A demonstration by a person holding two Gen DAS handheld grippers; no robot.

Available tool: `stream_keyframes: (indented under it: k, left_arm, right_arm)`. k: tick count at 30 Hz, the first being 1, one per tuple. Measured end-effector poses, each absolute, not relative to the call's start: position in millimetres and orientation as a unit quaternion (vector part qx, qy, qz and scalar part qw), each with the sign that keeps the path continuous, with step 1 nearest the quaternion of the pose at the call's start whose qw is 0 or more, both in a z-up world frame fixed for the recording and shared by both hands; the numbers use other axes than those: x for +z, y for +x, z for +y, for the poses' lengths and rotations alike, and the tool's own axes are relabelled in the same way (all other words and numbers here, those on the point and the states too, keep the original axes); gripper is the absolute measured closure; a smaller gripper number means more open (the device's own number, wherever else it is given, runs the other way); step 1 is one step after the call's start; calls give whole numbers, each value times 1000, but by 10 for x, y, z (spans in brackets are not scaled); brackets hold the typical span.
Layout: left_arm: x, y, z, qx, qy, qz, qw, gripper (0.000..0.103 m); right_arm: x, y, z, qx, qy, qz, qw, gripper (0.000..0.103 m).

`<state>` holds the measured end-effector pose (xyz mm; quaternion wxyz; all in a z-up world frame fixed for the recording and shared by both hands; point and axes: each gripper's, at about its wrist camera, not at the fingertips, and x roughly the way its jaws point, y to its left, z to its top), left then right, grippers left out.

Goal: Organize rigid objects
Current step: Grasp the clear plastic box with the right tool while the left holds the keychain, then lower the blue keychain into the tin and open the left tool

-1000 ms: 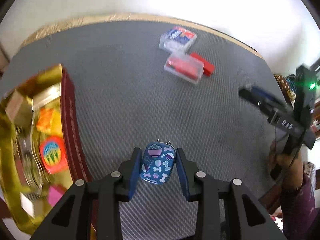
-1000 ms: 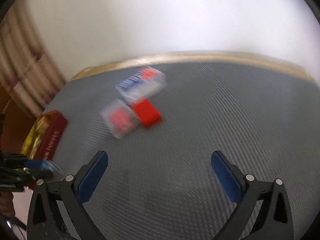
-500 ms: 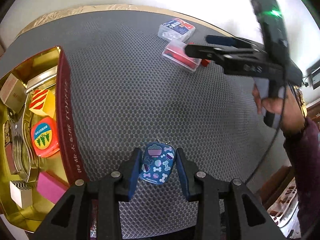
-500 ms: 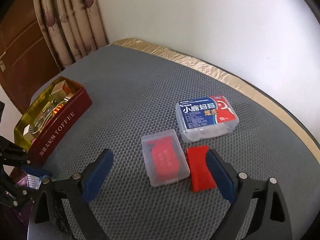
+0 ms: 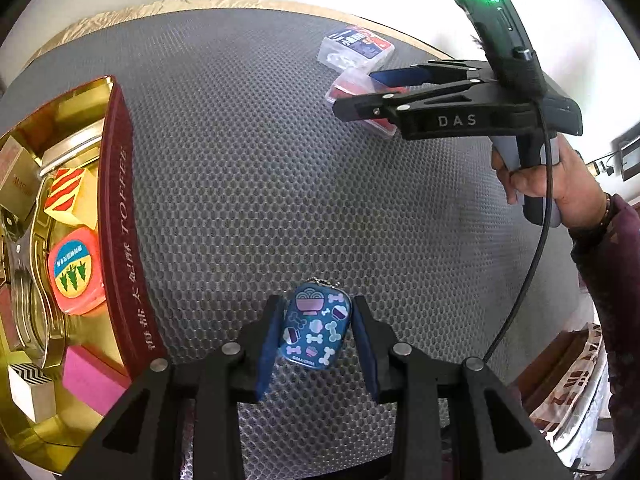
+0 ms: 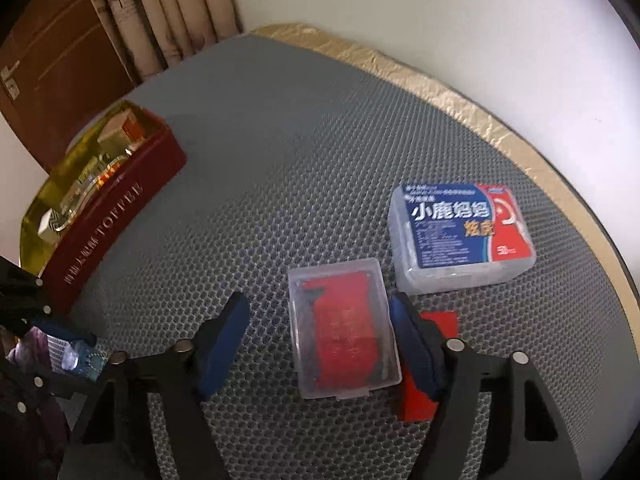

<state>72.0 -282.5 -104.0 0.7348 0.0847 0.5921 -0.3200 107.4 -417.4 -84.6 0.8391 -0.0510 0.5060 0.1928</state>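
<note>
— Where's the room on that tabletop point(image 5: 248, 184)?

— Mostly the middle: a wide bare stretch of grey mat between the tin point(image 5: 120, 216) at the left edge and the three small things near the far gold-trimmed rim.

— Three?

— One labelled box point(image 6: 460, 236), one clear case point(image 6: 344, 328) with something red inside, one red block point(image 6: 424, 364) just beside the case and partly under a finger.

— And the hand-held grippers?

— Two. The left hand-held gripper point(image 5: 316, 336) has its pads closed narrow on a blue pouch point(image 5: 316, 330) with bones printed on it, held near the tin's red wall. The right hand-held gripper point(image 6: 320, 344) is spread wide, straddling the clear case; its right pad sits just beside the case, the left one well apart from it.

— What's in the tin?

— An orange piece, a pink one, a striped one, a zigzag block, maybe more; the gold glare hides the rest.
</note>
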Motion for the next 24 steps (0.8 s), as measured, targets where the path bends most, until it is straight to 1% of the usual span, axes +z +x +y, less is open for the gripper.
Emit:
stream_keyframes:
  k: [2, 3, 4, 5, 11, 16, 24]
  left_arm:
    - [-1038, 706, -2828, -320, 84, 593, 734, 68]
    - [-1039, 704, -2830, -320, 84, 593, 735, 68]
    - [-1039, 698, -2832, -319, 85, 592, 735, 68]
    - [-1008, 672, -2773, -319, 86, 592, 735, 68]
    - [-960, 631, -2736, -320, 79, 586, 740, 68]
    - [-842, 590, -2661, -326, 68, 575, 747, 68]
    - [-387, 521, -2266, -302, 57, 537, 786, 68]
  right_arm:
    - [-854, 1083, -4161, 192, -54, 506, 839, 35]
    - [-861, 1094, -4149, 190, -54, 510, 837, 38]
    - [-867, 1096, -4138, 189, -54, 512, 836, 47]
    - [-870, 1101, -4119, 186, -57, 513, 836, 53]
    - [-862, 1024, -4086, 160, -48, 520, 837, 53]
    - [-847, 778, -4076, 155, -11, 514, 844, 53]
    - [-750, 329, -4072, 145, 74, 480, 862, 53]
